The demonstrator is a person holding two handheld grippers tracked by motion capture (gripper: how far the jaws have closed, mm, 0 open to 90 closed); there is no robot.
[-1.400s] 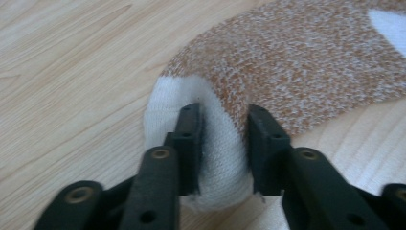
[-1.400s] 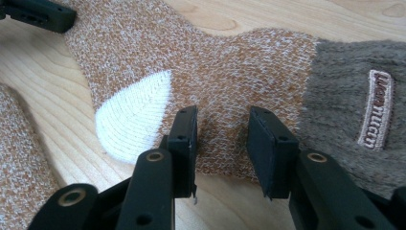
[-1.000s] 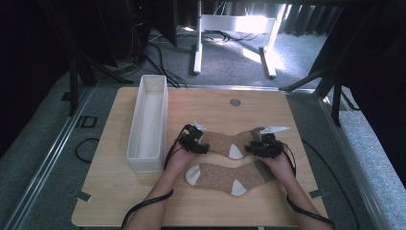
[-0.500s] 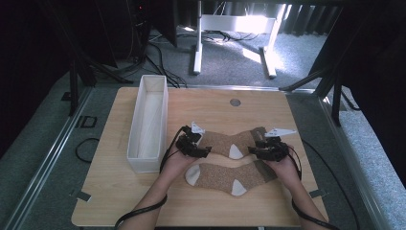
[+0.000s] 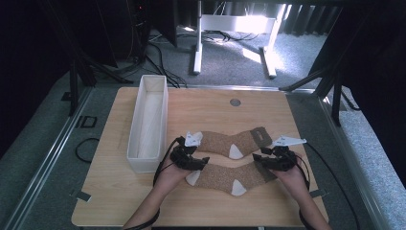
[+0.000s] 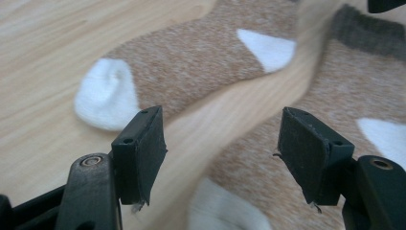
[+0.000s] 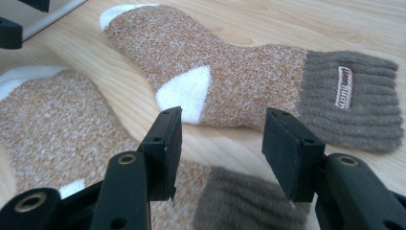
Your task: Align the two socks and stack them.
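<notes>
Left gripper view showed flat black rubbery pads (image 6: 143,153) parted with nothing between them, above the nearer sock's (image 5: 225,175) fuzzy white toe. The right gripper (image 5: 264,159) had just been opening, its pads (image 7: 167,143) empty over that sock's ribbed grey-brown cuff. Both 2 speckled tan socks lay flat, just beside each other, the farther sock (image 5: 230,143) beyond, on the pale wooden table (image 5: 119,201).

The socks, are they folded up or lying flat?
Lying flat: both socks are spread side by side on the table, toes, heels and cuffs showing.
</notes>
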